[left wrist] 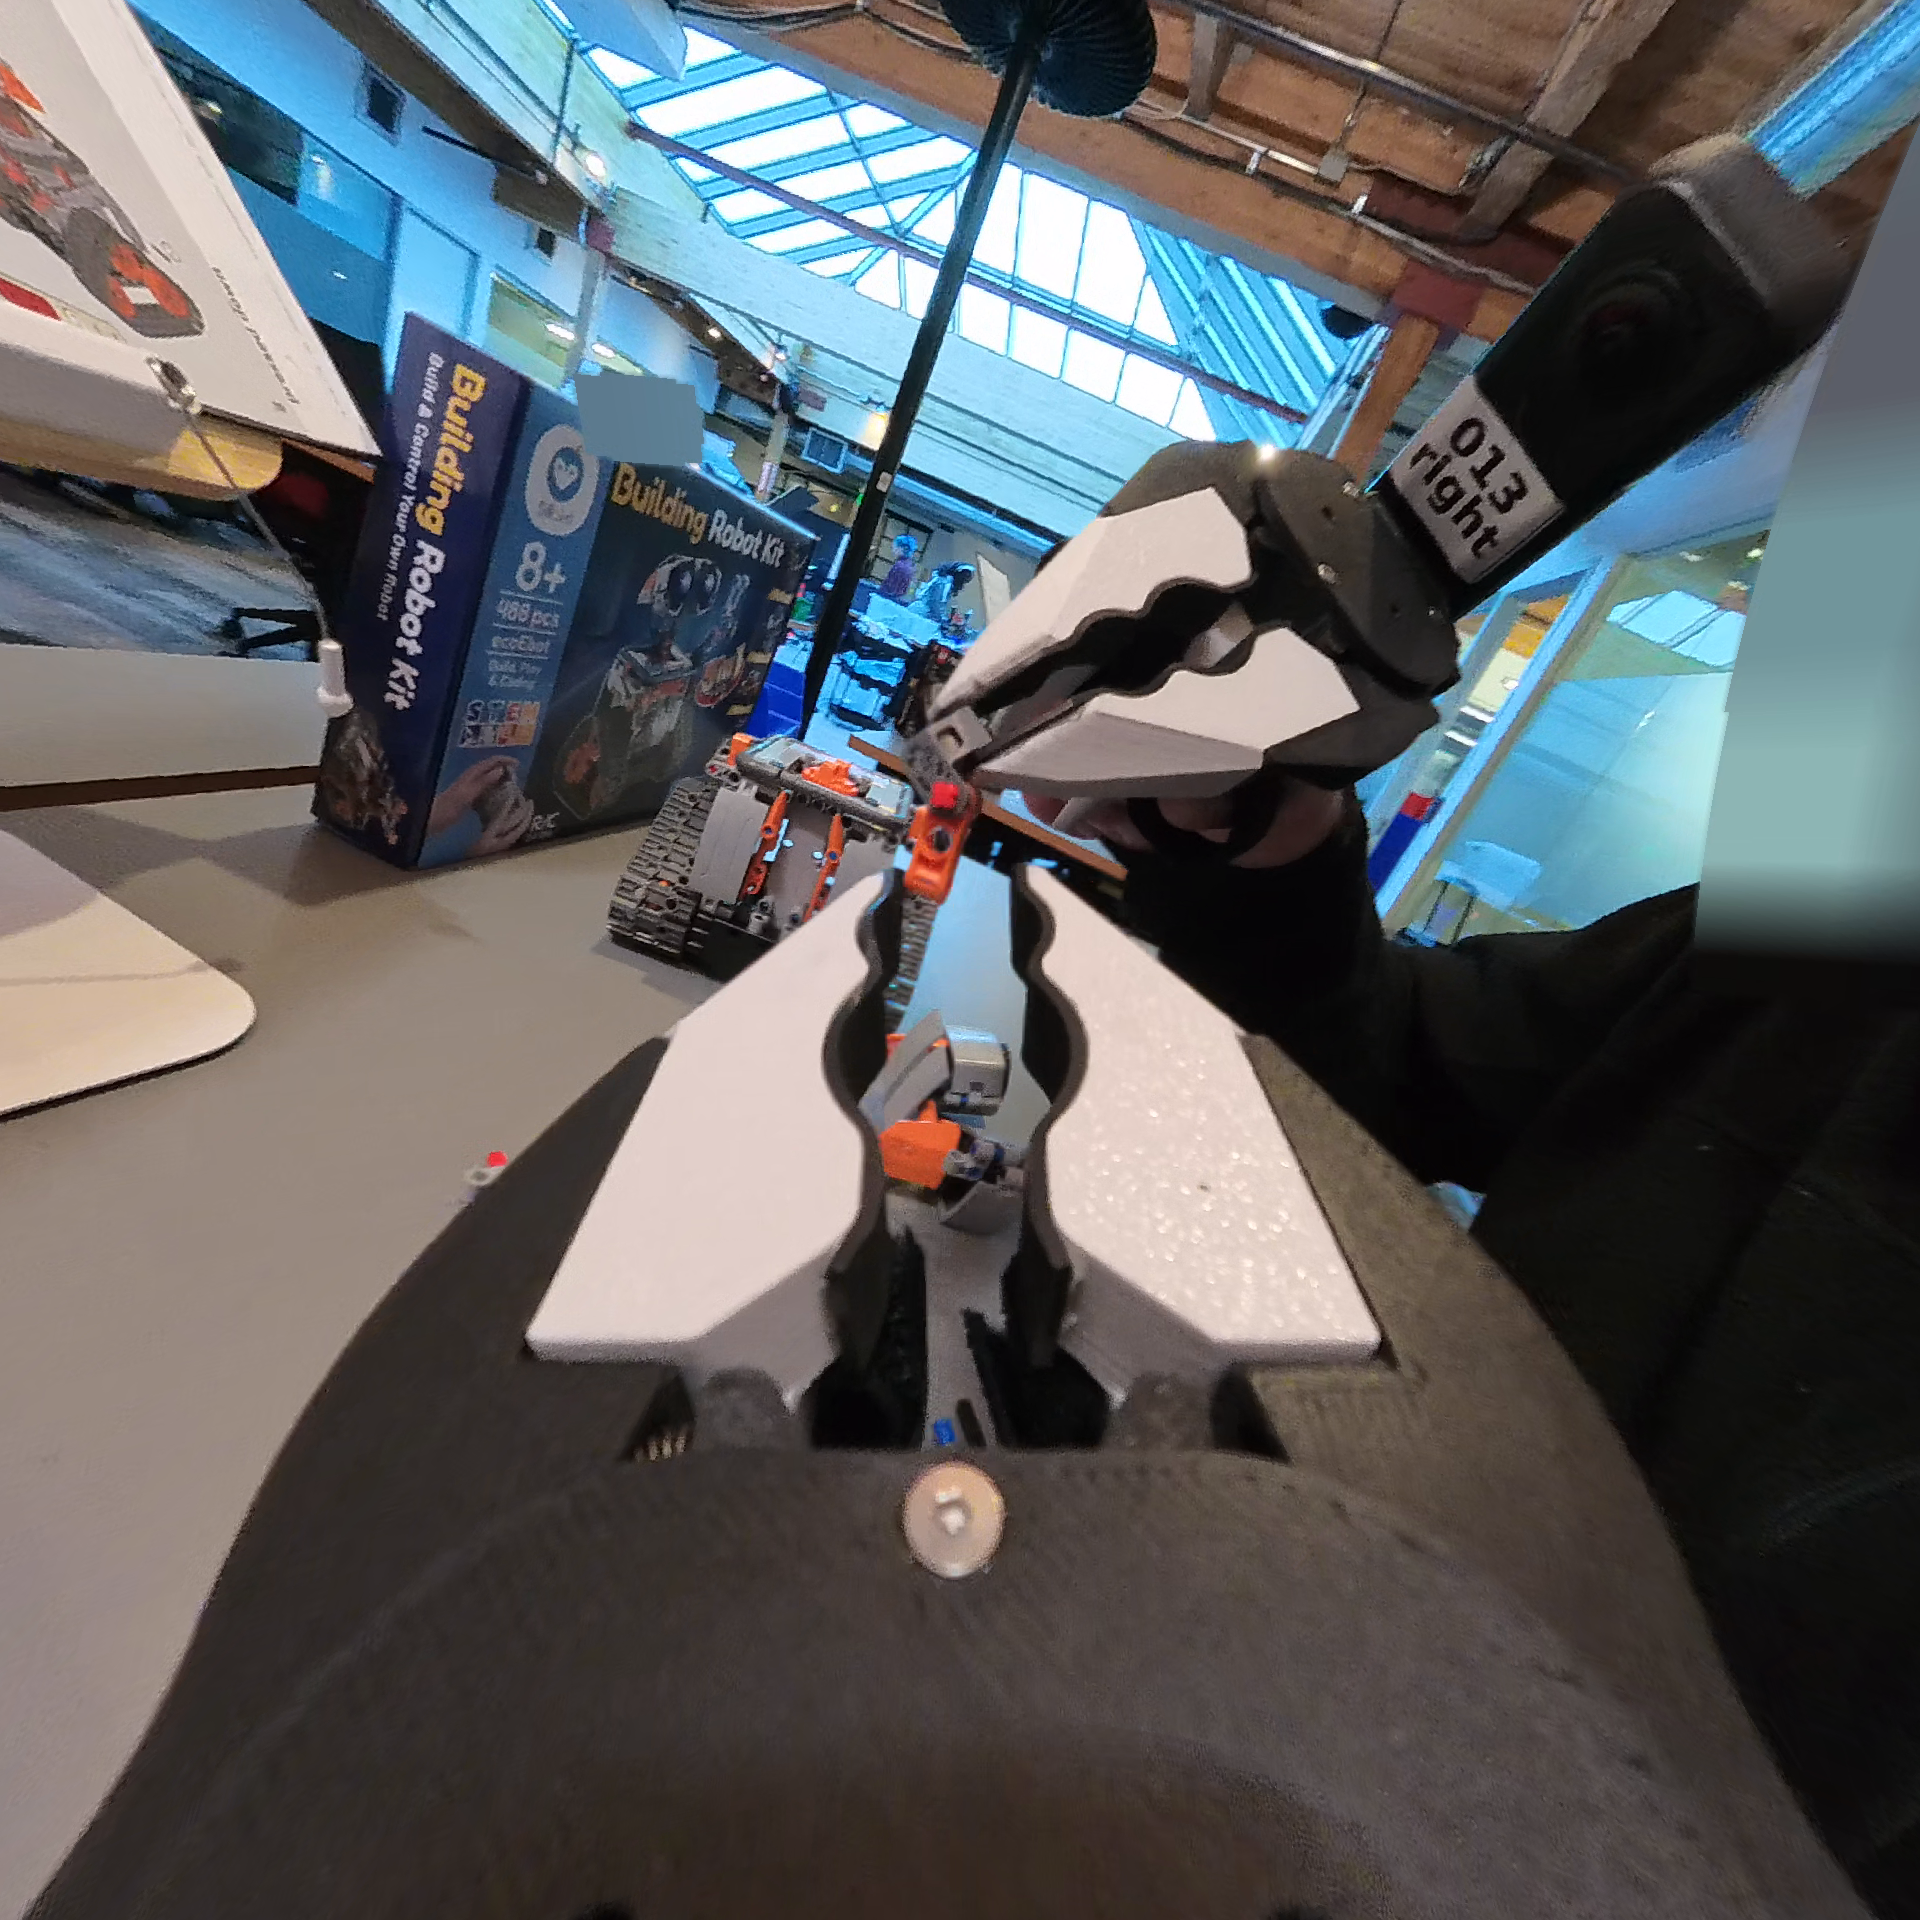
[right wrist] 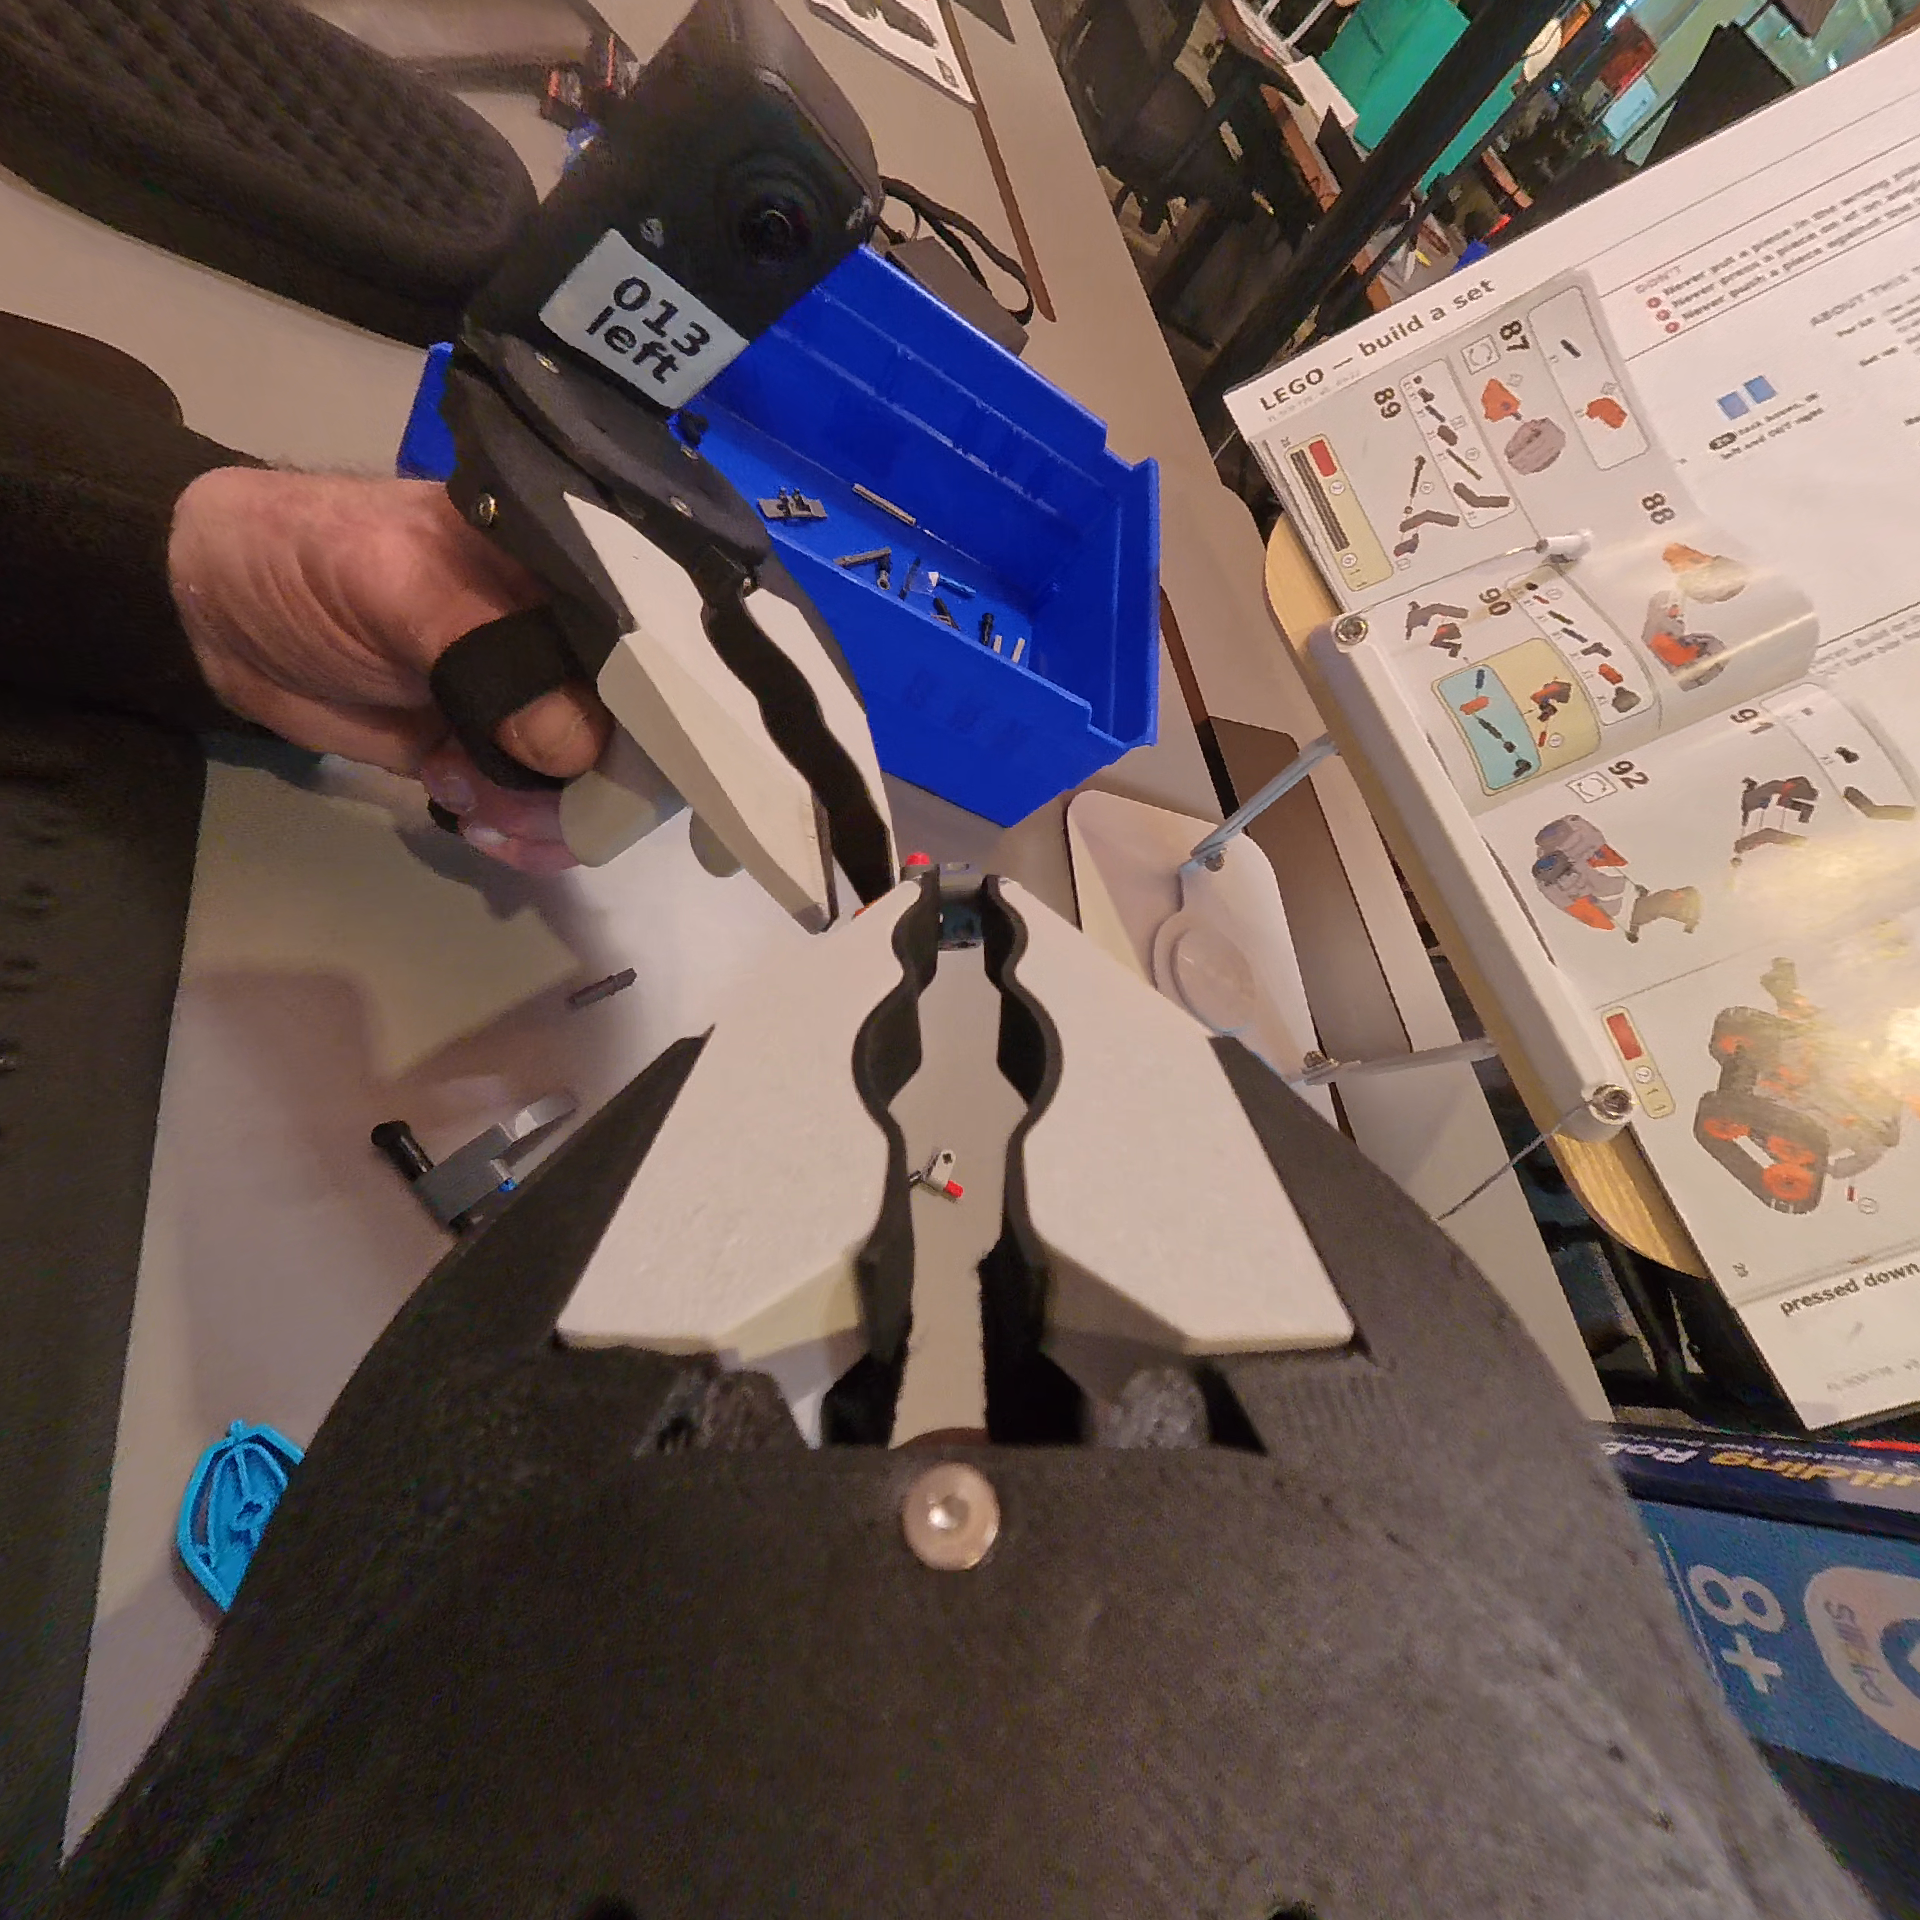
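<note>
Only the right wrist view shows the blue bin (right wrist: 935,582) behind the left tongs (right wrist: 852,883).

Bright daylight pours in through the roof windows (left wrist: 935,239) far up in the left wrist view, and they look washed out and a bit blue. The grey desk (left wrist: 364,1039) is evenly lit, with soft shadows under the box (left wrist: 499,623). In the right wrist view the light is warmer and dimmer. A yellow glare spot shines on the paper sheet (right wrist: 1662,831) at the right. Straight lines bend near the edges of both pictures. The near black parts of each claw look soft and fuzzy.
</note>
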Motion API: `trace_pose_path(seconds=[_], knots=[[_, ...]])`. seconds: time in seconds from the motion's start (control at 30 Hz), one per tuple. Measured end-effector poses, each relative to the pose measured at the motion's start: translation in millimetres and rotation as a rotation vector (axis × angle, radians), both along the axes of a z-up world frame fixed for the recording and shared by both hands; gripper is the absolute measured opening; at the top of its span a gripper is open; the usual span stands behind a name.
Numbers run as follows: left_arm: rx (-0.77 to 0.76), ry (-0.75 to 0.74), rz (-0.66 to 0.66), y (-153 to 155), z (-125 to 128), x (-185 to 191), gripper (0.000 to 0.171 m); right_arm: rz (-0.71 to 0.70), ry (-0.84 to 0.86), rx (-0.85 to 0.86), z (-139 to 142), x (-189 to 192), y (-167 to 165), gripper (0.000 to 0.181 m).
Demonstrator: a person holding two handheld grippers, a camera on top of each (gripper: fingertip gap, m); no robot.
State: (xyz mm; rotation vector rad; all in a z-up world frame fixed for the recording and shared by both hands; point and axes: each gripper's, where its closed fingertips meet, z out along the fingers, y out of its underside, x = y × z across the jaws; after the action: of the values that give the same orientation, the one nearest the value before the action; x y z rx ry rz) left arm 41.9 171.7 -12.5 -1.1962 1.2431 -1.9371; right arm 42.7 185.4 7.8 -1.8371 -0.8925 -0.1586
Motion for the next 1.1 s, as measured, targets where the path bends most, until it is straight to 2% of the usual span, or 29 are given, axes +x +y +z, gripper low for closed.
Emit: trace_pose_path(seconds=[0.27, 0.5, 0.67, 0.83, 0.9, 1.1], knots=[[0.169, 0.007, 0.124, 3.2, -2.1, 1.8, 0.019, -0.022, 0.023, -0.006, 0.9, 5.3, 1.5, 0.005], [0.197, 0.005, 0.164, 7.8, -1.4, 0.7, 0.020, -0.041, 0.093, -0.030, 2.6, 10.6, 2.2, 0.005], [0.359, 0.037, 0.263, 6.2, -3.9, 4.3, 0.024, -0.064, 0.115, -0.041, 2.0, 14.1, 3.6, 0.005], [0.556, 0.152, 0.441, 15.3, -11.0, 14.5, 0.031, -0.087, 0.132, -0.045, 0.9, 13.6, 4.8, 0.005], [0.608, 0.181, 0.466, 14.6, -11.5, 18.3, 0.031, -0.090, 0.130, -0.045, -0.4, 11.8, 5.3, 0.005], [0.698, 0.206, 0.528, 15.5, -10.0, 23.7, 0.014, -0.128, 0.072, -0.034, -6.5, 11.6, 8.1, 0.005]])
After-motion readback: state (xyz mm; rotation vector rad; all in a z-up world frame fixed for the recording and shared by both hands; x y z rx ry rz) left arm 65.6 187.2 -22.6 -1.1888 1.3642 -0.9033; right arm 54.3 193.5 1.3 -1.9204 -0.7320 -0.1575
